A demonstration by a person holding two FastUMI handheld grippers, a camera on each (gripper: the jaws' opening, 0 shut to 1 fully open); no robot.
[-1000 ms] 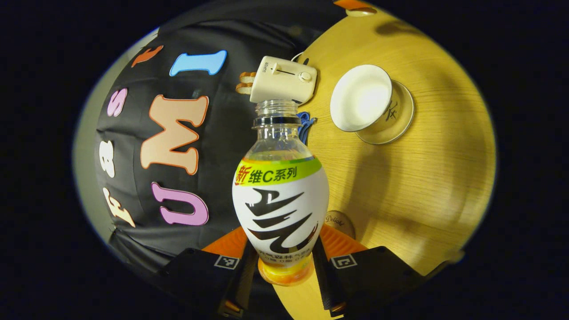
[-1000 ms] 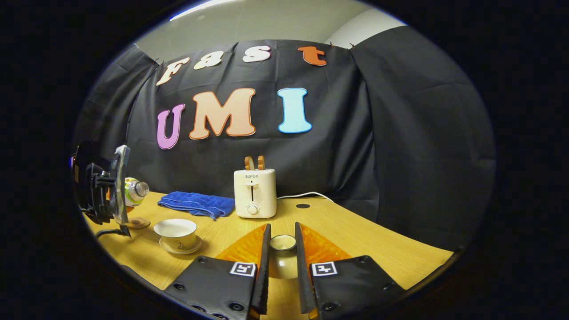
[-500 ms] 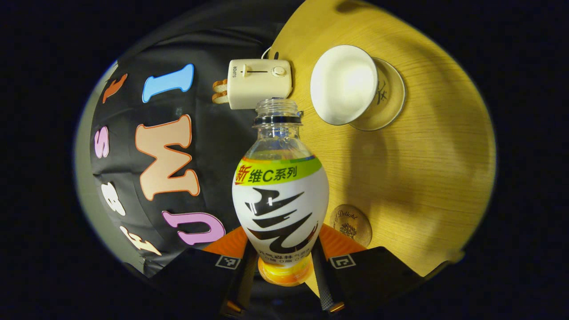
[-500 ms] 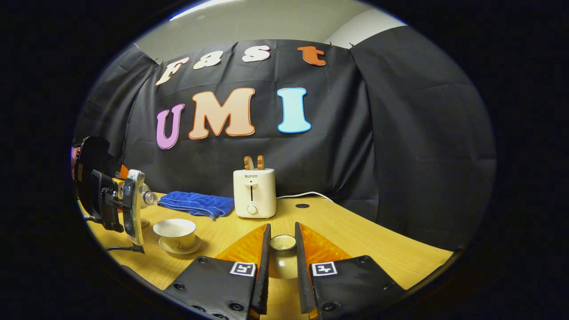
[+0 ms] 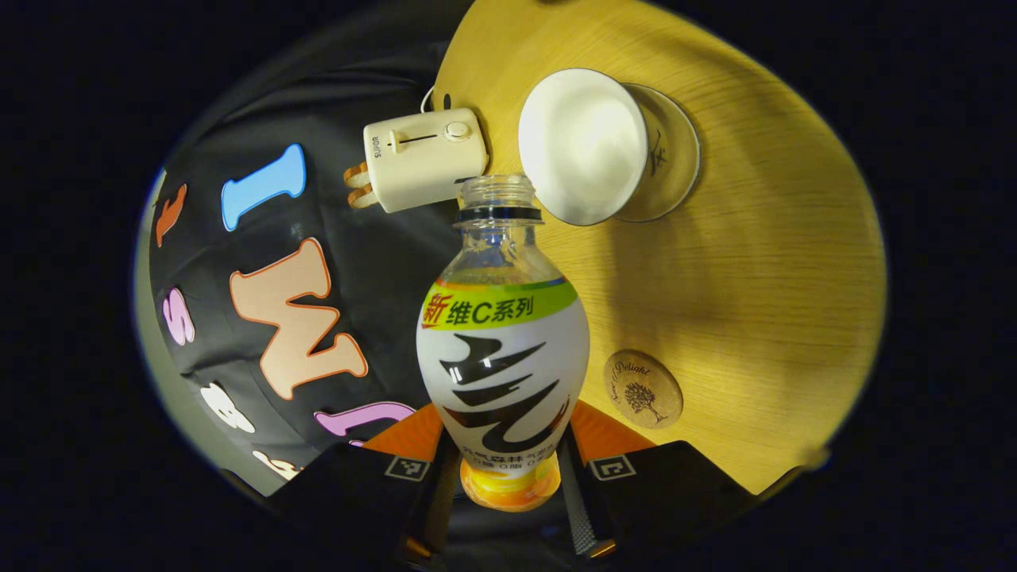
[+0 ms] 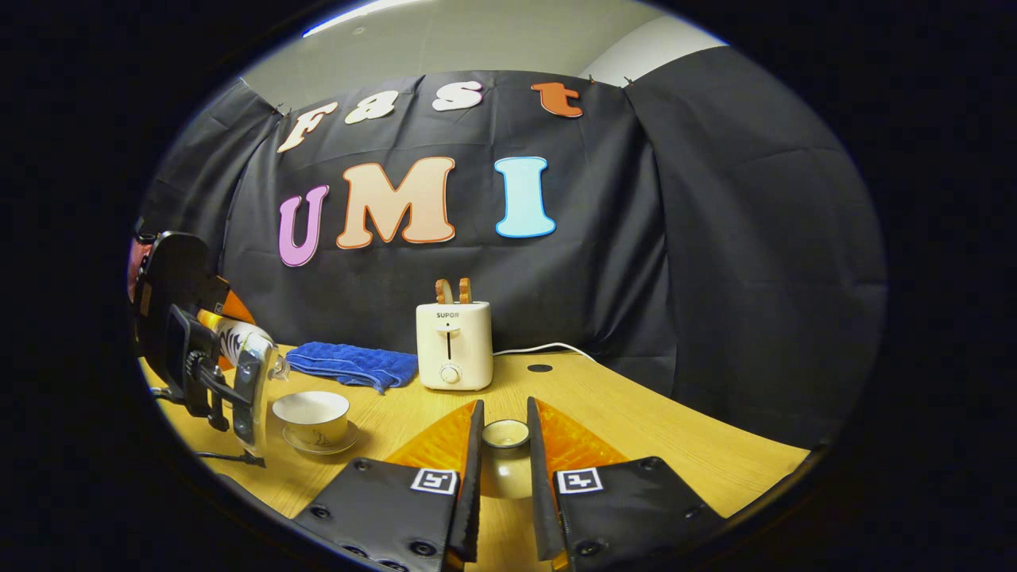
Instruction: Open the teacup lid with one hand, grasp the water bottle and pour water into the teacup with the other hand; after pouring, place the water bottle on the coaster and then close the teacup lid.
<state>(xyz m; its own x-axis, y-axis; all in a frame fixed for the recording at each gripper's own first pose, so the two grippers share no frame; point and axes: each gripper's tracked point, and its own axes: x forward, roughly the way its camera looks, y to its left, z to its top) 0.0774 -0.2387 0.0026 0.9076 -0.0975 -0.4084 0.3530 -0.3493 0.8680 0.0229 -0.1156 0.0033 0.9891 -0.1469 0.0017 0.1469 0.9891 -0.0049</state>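
Pale wood forms the tabletop (image 6: 636,429) carrying every item. Left gripper (image 5: 508,477): both fingers clamp the base of the clear plastic water bottle with a white-and-green label (image 5: 502,357), uncapped and tipped on its side, its mouth beside the rim of the white porcelain teacup (image 5: 582,143), which stands uncovered on its saucer (image 5: 675,155). Right gripper (image 6: 504,469): fingers narrowed onto the small round white teacup lid (image 6: 505,435), held over the near edge of the tabletop. Surroundings: a cream toaster with two slices of toast (image 6: 454,345) stands at the far edge against the wall cloth, a folded blue towel (image 6: 353,365) lies to its left, and a white cord (image 6: 548,347) trails to its right. The left gripper view adds the round wooden coaster (image 5: 643,389), lying bare, near the bottle's base and well apart from the teacup. The right gripper view adds the far-off left gripper at the tabletop's left edge, the bottle's neck angled down just above the teacup.
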